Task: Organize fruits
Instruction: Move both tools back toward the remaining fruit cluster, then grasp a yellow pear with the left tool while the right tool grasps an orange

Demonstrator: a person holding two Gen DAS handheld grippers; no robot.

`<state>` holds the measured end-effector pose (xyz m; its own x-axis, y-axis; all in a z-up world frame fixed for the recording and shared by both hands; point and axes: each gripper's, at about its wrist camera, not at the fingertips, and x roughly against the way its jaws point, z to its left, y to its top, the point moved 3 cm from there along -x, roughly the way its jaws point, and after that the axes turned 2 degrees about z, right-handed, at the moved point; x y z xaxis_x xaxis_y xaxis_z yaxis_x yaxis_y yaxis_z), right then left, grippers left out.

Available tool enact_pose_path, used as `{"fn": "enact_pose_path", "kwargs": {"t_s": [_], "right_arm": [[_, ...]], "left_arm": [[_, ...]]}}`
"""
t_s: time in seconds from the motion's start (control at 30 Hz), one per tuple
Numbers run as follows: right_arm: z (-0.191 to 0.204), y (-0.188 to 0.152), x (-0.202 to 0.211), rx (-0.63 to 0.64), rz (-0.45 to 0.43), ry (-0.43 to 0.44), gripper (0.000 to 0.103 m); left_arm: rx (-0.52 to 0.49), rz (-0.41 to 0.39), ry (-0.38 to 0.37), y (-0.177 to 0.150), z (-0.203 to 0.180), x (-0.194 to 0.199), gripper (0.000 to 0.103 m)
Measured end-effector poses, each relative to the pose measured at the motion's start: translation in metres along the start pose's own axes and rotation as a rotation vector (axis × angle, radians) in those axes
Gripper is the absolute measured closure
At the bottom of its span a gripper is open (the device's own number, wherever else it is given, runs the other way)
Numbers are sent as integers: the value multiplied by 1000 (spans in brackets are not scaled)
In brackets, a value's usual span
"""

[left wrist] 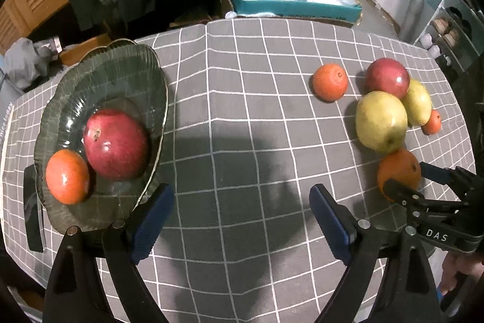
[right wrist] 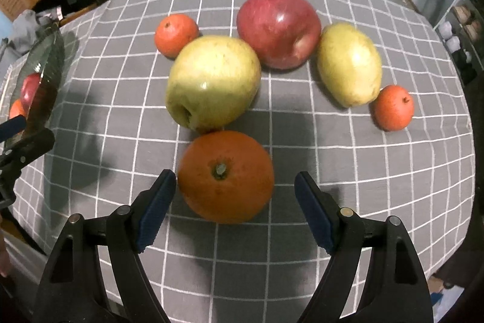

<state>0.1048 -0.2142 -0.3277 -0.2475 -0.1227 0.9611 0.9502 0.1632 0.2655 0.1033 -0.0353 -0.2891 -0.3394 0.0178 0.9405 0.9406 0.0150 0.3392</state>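
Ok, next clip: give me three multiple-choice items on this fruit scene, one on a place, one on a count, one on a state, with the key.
1. Where is the glass bowl?
A. Left end of the table
B. Among the loose fruit
C. On the floor

2. How many fruits lie in the bowl?
A. None
B. Two
C. Four

3. How does the right tool stand to the large orange?
A. Shut on it, lifted
B. Open, jaws either side of it
C. Far from it

Key:
1 A, it sits left of the checked cloth.
2 B, a red apple and a small orange.
3 B, a gap shows beside the right pad and the orange rests on the cloth.
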Motion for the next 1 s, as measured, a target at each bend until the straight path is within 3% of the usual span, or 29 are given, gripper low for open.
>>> {"fn": "enact_pose_path", "kwargs": {"t_s": [0.07,0.17,0.27,0.43,0.77,1.0], "right_arm": [[1,-1,-6,5,12,3,22],[2,-1,-12,3,26,36,34],[2,-2,-12,6,23,46,38],[-6,-4,-7,5,11,11,38],[-67,-1,13,-82,-65,-76,39],[-91,8,16,-102,-107,-51,39]], "left_arm": [[-3,7,1,-1,-1,-3,11],[-12,9,0,-1,-5,-6,11],[-20,9,-6,1,-10,-7,11],[-37,2,-27,7,-23,-7,11],[-60,-2,-104,25,-61,-13,11],[-74,13,-152,34,-90,-19,11]]}}
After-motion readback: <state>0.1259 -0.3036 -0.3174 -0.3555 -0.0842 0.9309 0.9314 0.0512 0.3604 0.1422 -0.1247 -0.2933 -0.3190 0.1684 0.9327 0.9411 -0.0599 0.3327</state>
